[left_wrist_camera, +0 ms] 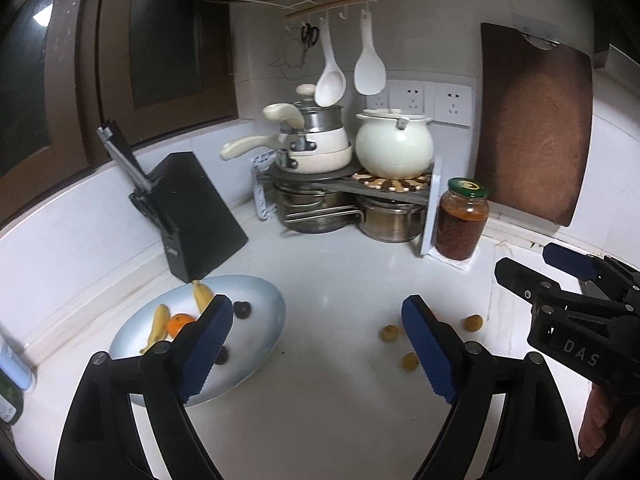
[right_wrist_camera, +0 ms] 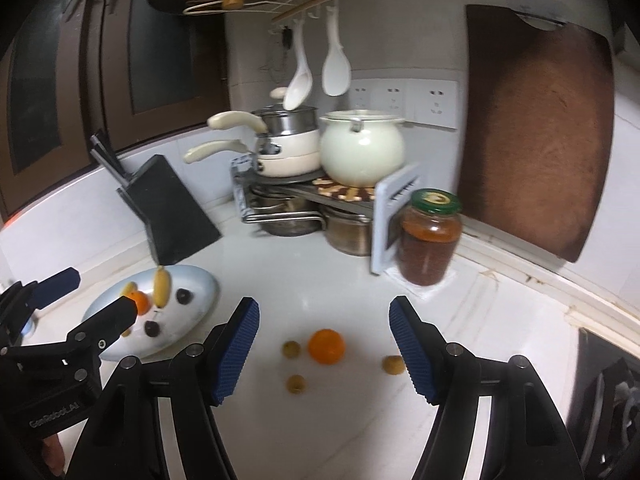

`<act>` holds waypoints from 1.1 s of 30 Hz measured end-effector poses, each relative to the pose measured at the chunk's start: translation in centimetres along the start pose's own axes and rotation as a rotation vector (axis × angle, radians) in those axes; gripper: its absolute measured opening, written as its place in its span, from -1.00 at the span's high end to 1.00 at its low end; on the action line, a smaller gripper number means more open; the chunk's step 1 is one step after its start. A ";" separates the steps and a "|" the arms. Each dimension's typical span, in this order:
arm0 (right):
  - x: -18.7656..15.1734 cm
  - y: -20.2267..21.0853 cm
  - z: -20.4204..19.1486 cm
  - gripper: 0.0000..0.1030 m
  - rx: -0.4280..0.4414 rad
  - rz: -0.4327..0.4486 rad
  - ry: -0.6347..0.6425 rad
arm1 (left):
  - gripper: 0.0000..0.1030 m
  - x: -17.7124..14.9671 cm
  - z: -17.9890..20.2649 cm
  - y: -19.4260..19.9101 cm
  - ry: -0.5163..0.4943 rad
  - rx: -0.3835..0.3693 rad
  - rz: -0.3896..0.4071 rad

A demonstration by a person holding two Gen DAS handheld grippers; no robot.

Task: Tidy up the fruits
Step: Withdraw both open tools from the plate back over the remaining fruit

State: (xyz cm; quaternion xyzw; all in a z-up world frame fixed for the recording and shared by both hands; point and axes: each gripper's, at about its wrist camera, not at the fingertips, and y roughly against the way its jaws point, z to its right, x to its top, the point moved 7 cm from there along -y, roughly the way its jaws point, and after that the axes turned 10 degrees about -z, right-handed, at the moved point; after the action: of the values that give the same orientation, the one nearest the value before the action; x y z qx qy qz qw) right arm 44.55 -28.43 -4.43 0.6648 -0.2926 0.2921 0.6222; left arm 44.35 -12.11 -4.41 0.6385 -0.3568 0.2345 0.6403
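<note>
A pale oval plate (left_wrist_camera: 260, 308) on the white counter holds two bananas (left_wrist_camera: 202, 294), an orange (left_wrist_camera: 180, 322) and two dark round fruits (left_wrist_camera: 242, 309). My left gripper (left_wrist_camera: 318, 308) hangs open beside the plate's right end, nothing between its pads. In the right wrist view, a loose orange (right_wrist_camera: 326, 346) and three small brown fruits (right_wrist_camera: 291, 349) lie on the counter. My right gripper (right_wrist_camera: 324, 312) is open just above and in front of them, holding nothing. The plate (right_wrist_camera: 200, 292) lies to its left, with the left gripper (right_wrist_camera: 100, 292) over it.
A black knife block (left_wrist_camera: 200, 216) stands behind the plate. In the corner, a rack with pots (left_wrist_camera: 340, 200) carries a cream pot (left_wrist_camera: 394, 146). A jar with a green lid (left_wrist_camera: 462, 220) and a leaning brown cutting board (left_wrist_camera: 532, 124) stand to the right. A stove edge (right_wrist_camera: 608, 380) shows at lower right.
</note>
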 end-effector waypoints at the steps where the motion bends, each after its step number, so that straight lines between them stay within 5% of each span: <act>1: -0.1 0.0 0.6 -0.33 -0.005 -0.001 -0.006 | -0.71 0.0 0.4 -0.1 0.000 -0.005 0.000; 16: -2.3 -2.4 6.2 -0.33 -0.020 -0.071 -0.047 | -0.72 -1.4 5.7 -2.5 -0.044 -0.010 -0.026; 33: -5.0 -7.8 8.2 -0.32 0.037 -0.199 -0.014 | -0.60 -4.7 8.5 -7.2 -0.049 -0.024 -0.121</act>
State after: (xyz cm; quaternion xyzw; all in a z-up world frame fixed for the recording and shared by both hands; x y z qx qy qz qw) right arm 47.30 -36.08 -13.74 0.7039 -0.2242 0.2295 0.6337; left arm 45.49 -20.27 -13.29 0.6570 -0.3357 0.1753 0.6519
